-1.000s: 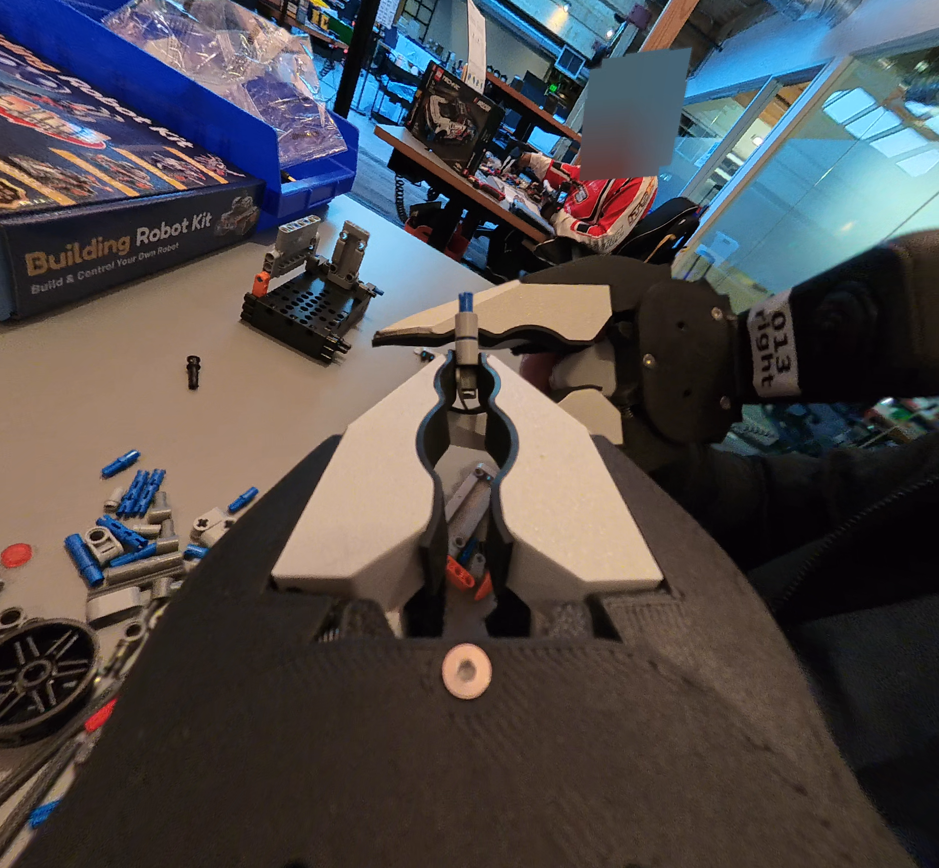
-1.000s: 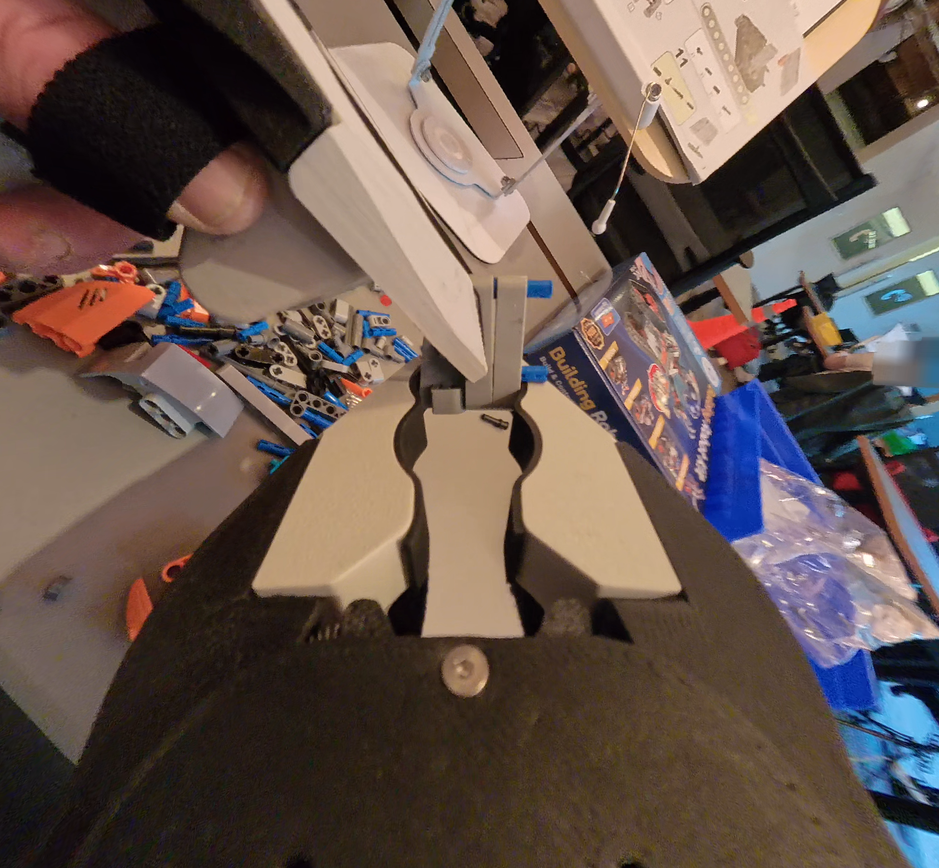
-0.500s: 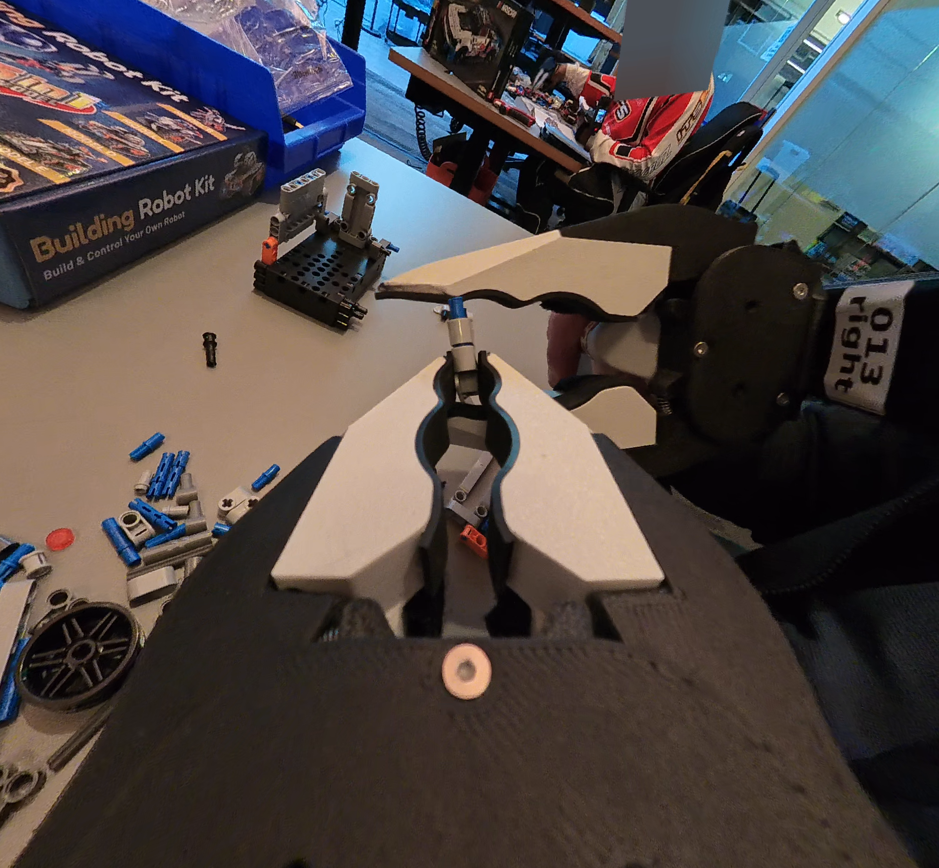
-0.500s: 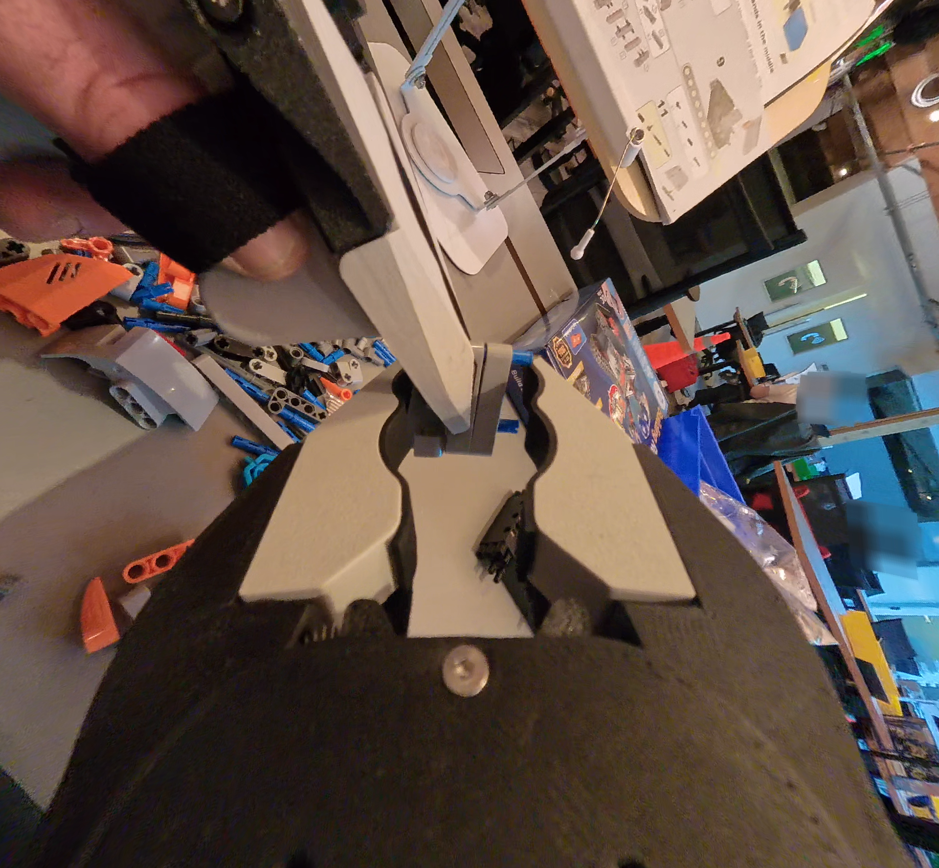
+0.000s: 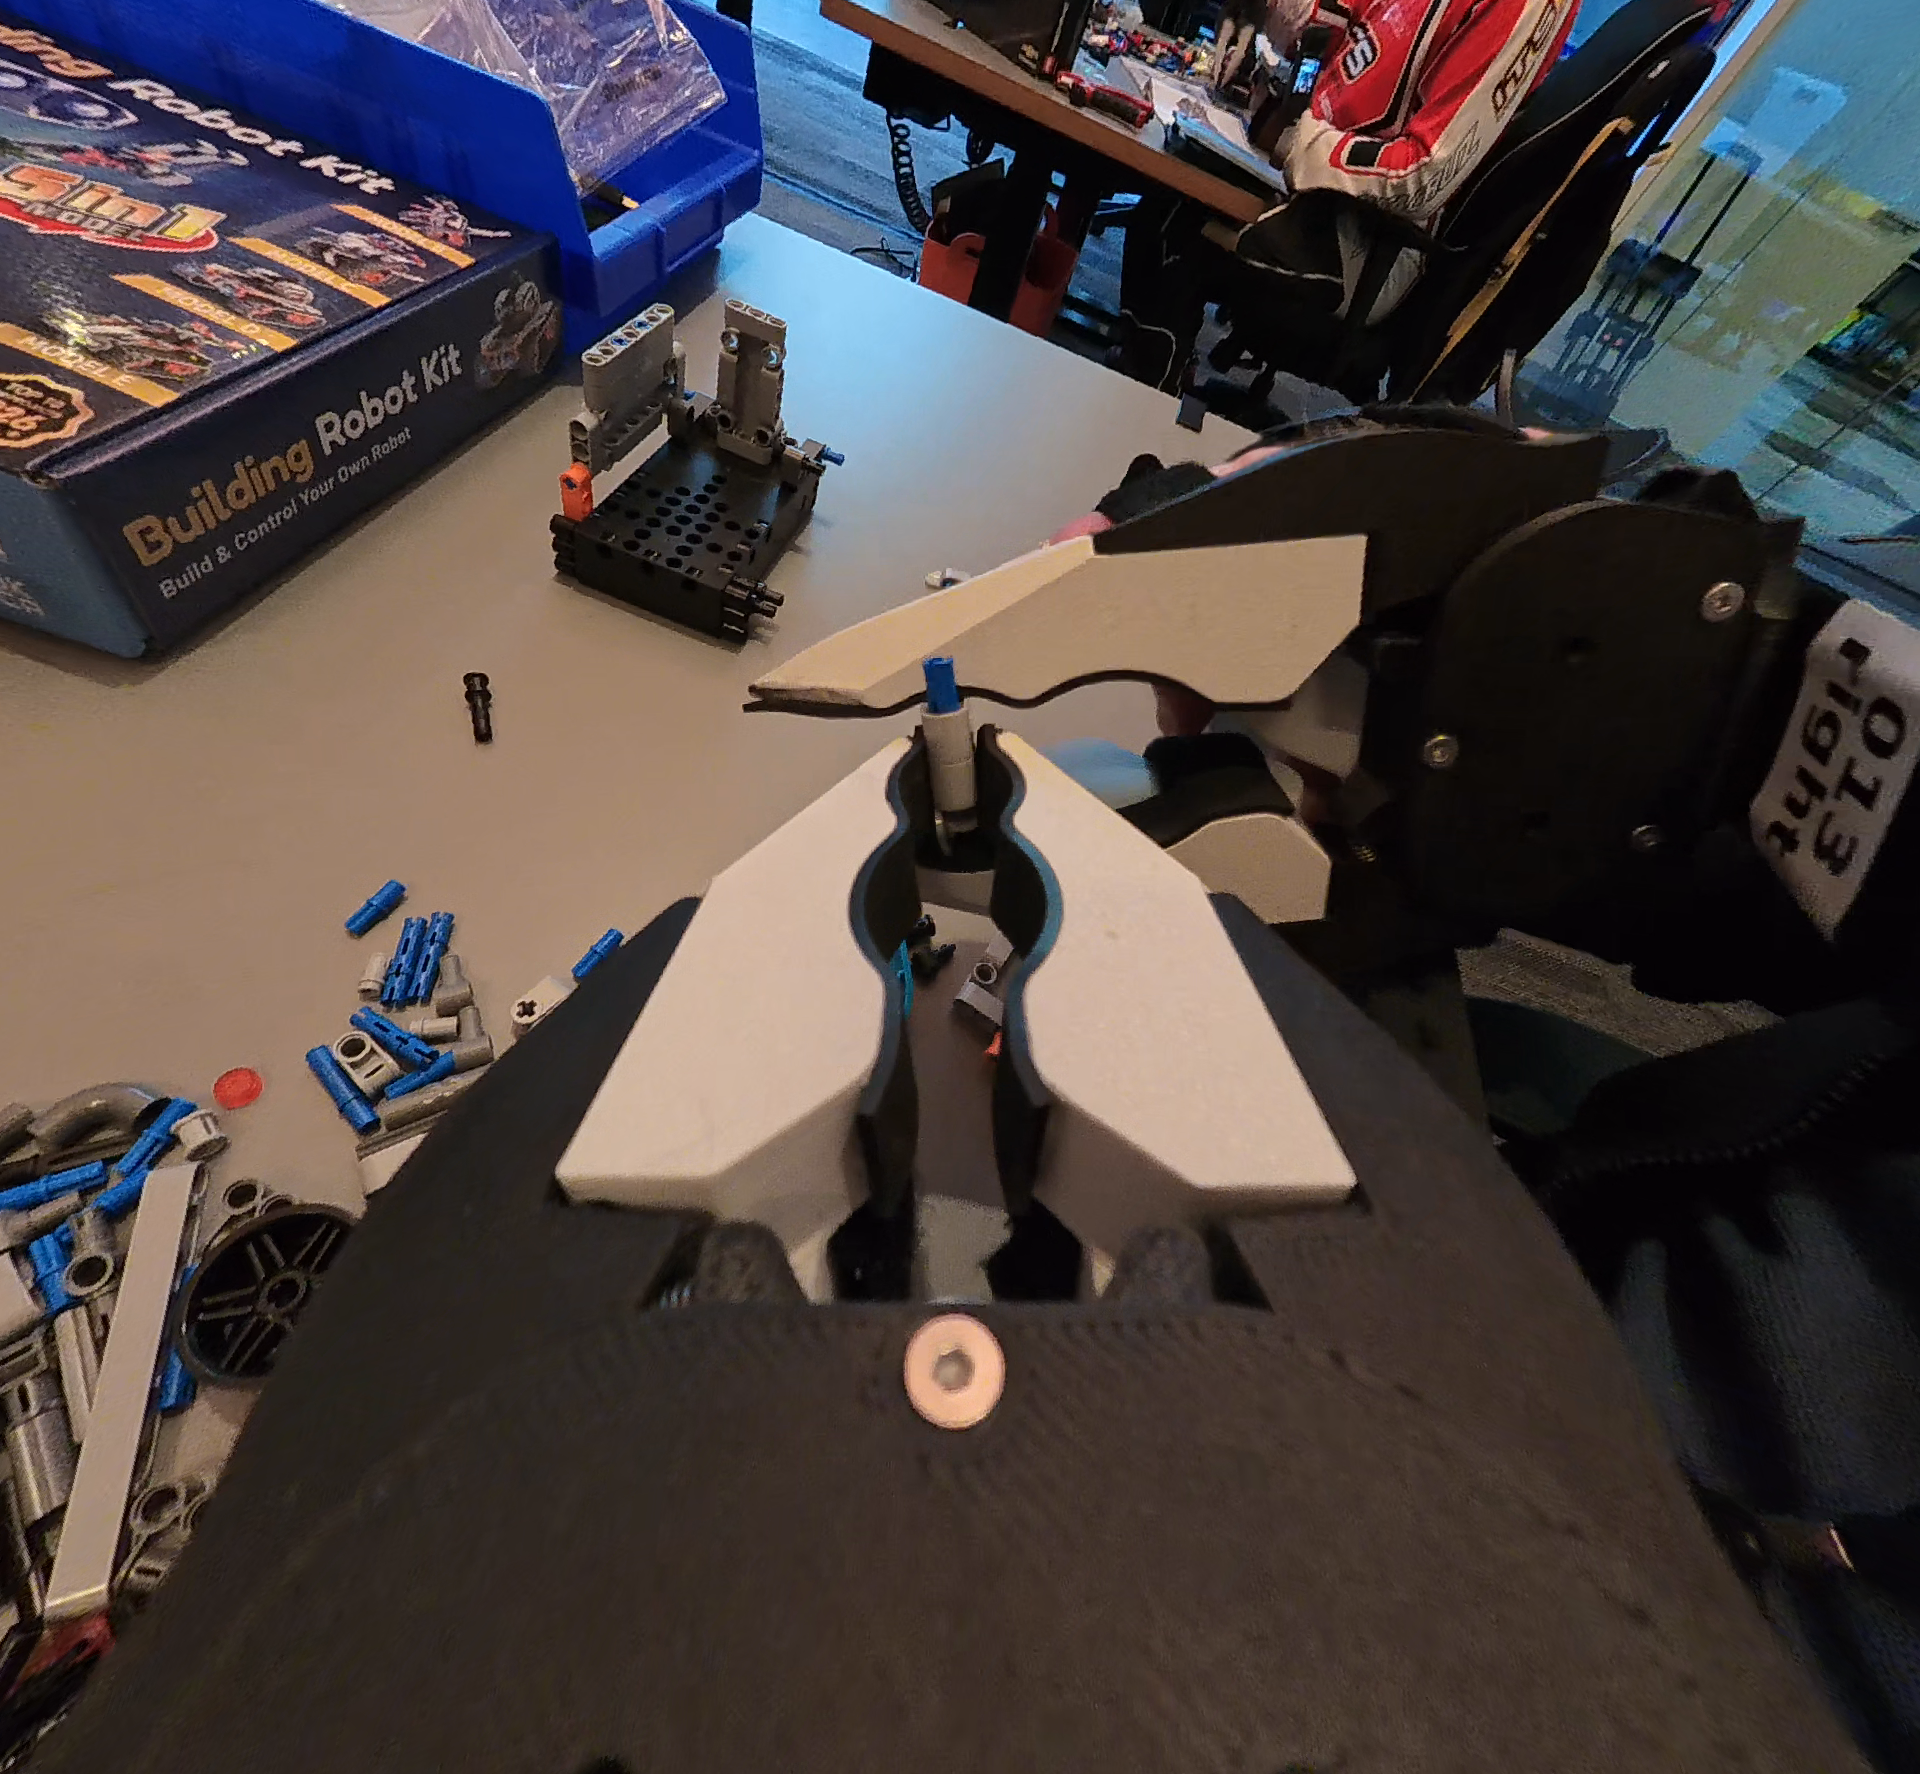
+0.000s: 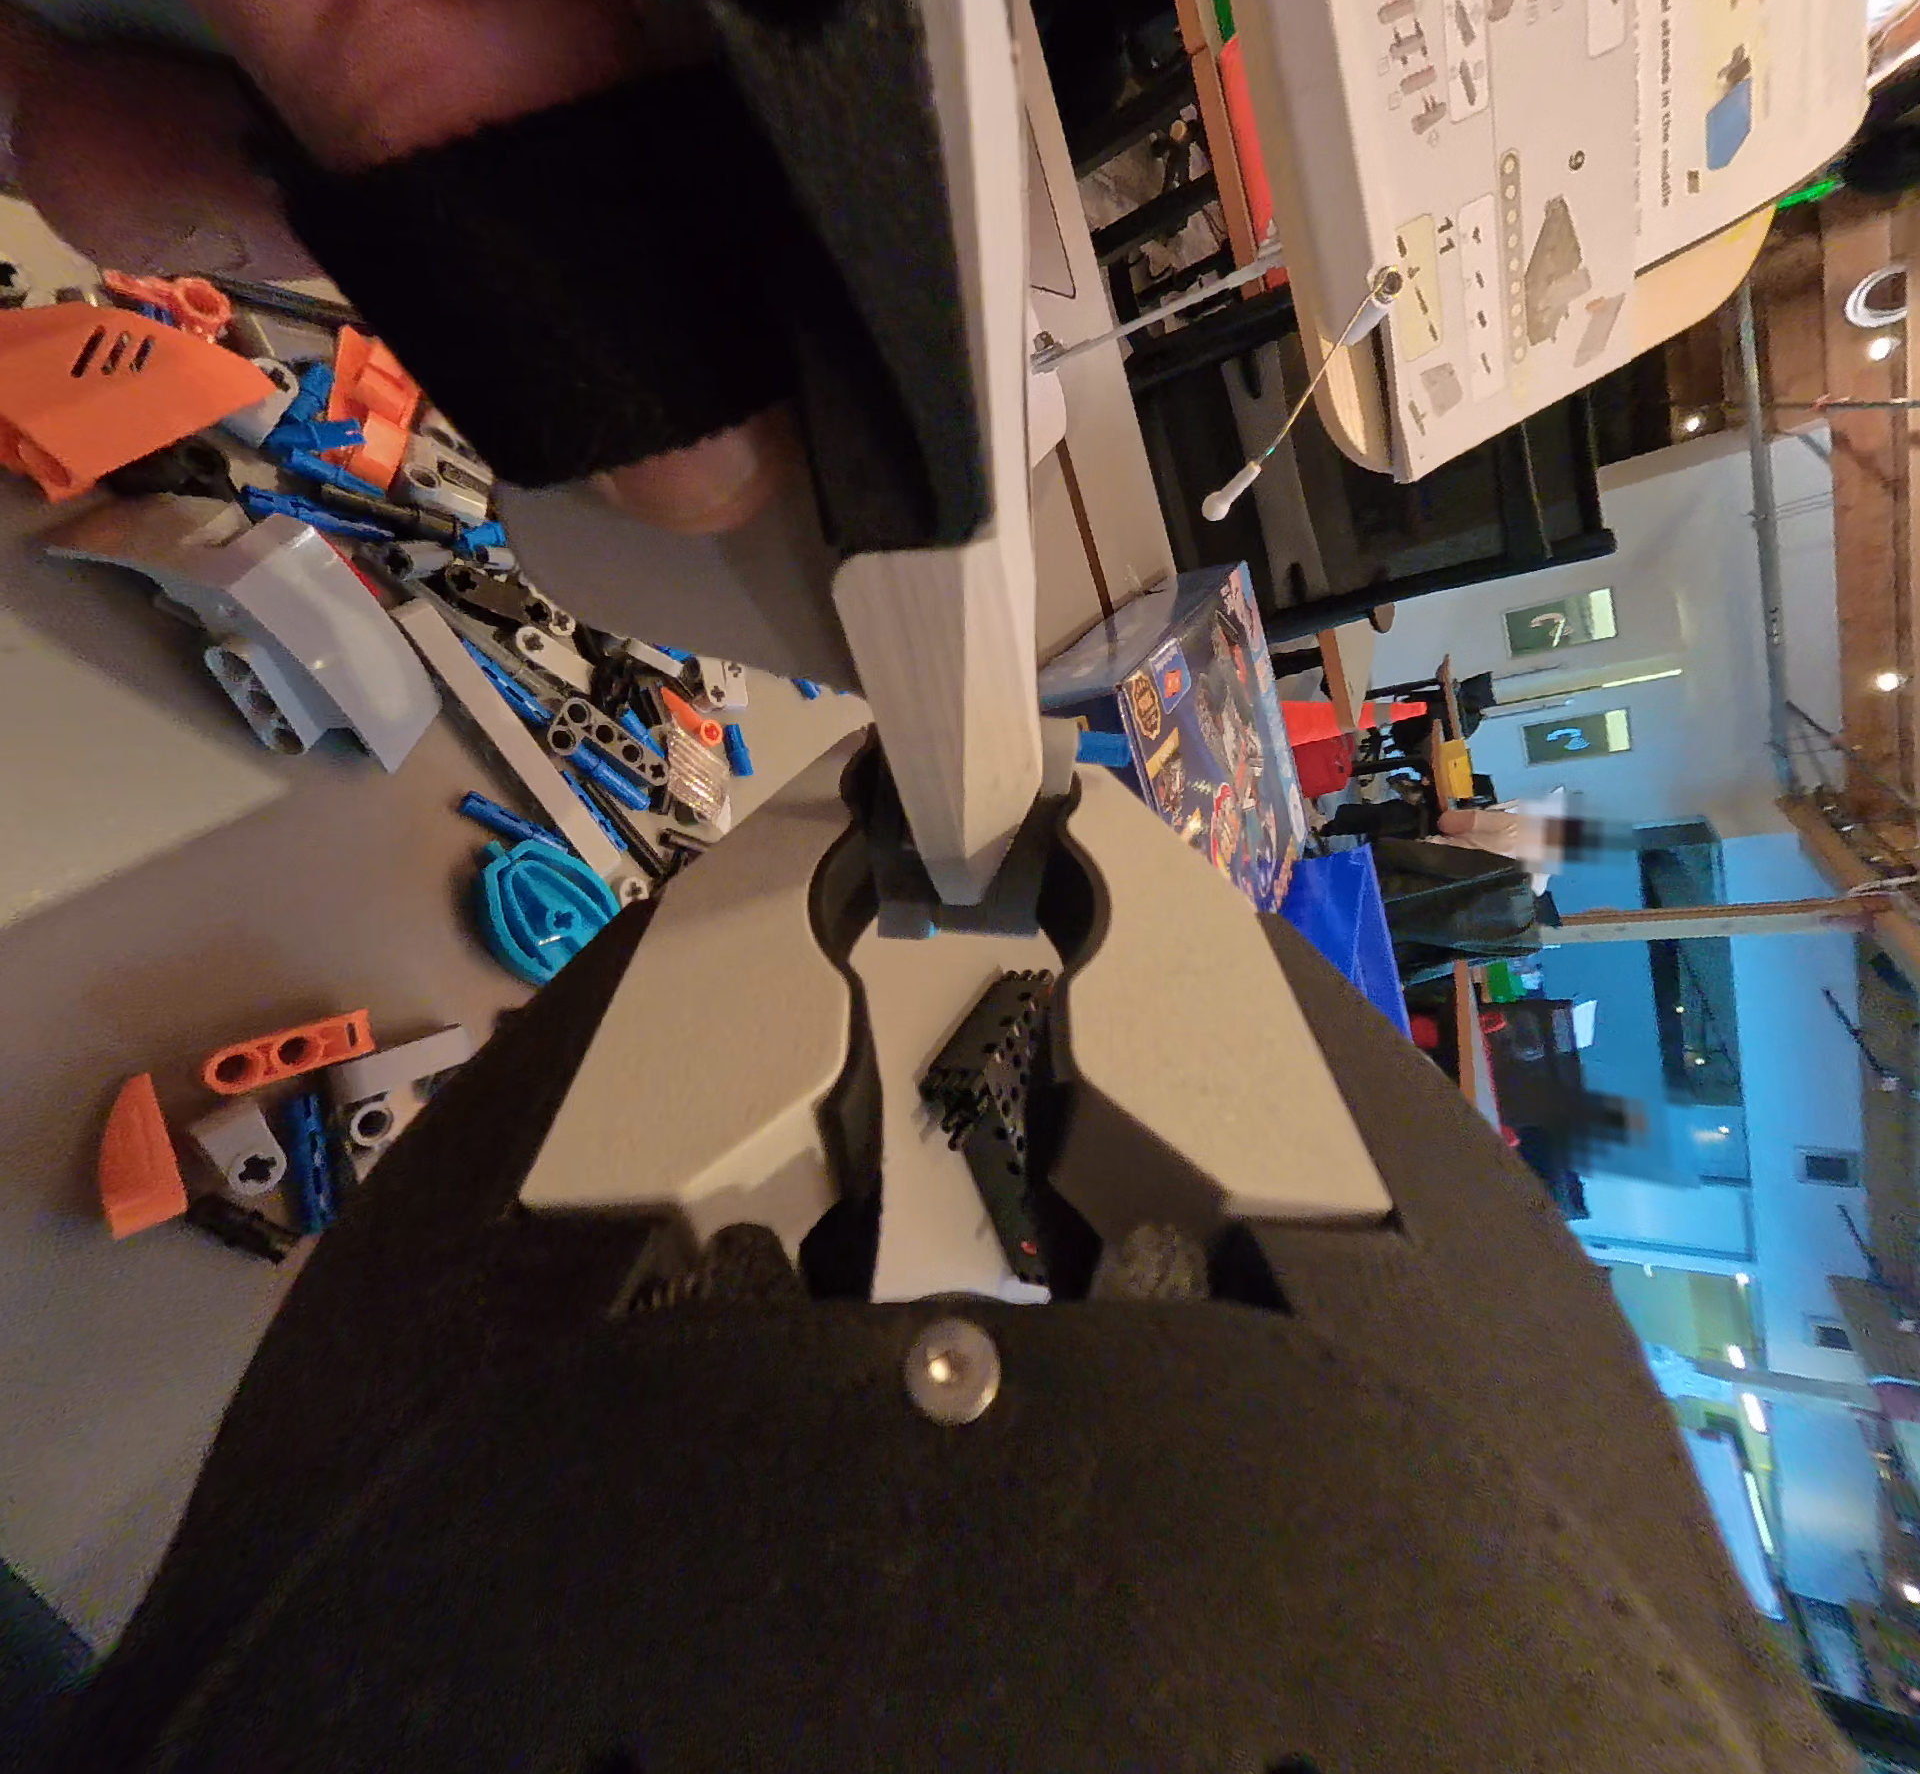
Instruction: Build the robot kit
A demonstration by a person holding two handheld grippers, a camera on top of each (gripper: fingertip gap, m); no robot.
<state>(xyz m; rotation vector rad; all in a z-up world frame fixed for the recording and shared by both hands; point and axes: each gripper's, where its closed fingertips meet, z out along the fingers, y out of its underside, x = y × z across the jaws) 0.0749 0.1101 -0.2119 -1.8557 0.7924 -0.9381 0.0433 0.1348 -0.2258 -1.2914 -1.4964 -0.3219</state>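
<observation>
My left gripper (image 5: 948,750) is shut on a small upright grey piece (image 5: 951,768) with a blue pin (image 5: 940,682) on top. My right gripper (image 5: 821,690) reaches in from the right, level, its shut fingers closed at that blue pin. In the right wrist view my right gripper (image 6: 961,836) is shut on the same grey piece (image 6: 961,919), with a blue pin (image 6: 1101,745) sticking out sideways. The left gripper's fingers (image 6: 940,664) come down from above onto the piece. Both hold it above the grey table (image 5: 260,789).
A black perforated assembly (image 5: 686,519) with grey uprights stands beyond, also showing through the right fingers' gap (image 6: 997,1070). Nearby: kit box (image 5: 260,353), blue bin (image 5: 665,197), black pin (image 5: 478,706), loose parts (image 5: 416,1018), wheel (image 5: 260,1298), orange panels (image 6: 104,394), instruction sheet (image 6: 1558,114). The grippers are tip to tip, or close to it.
The two grippers have closed in on each other. The left fingers have slid further down between the right fingertips, and the right fingers now sit over the blue pin. Both views have tilted towards the table.
</observation>
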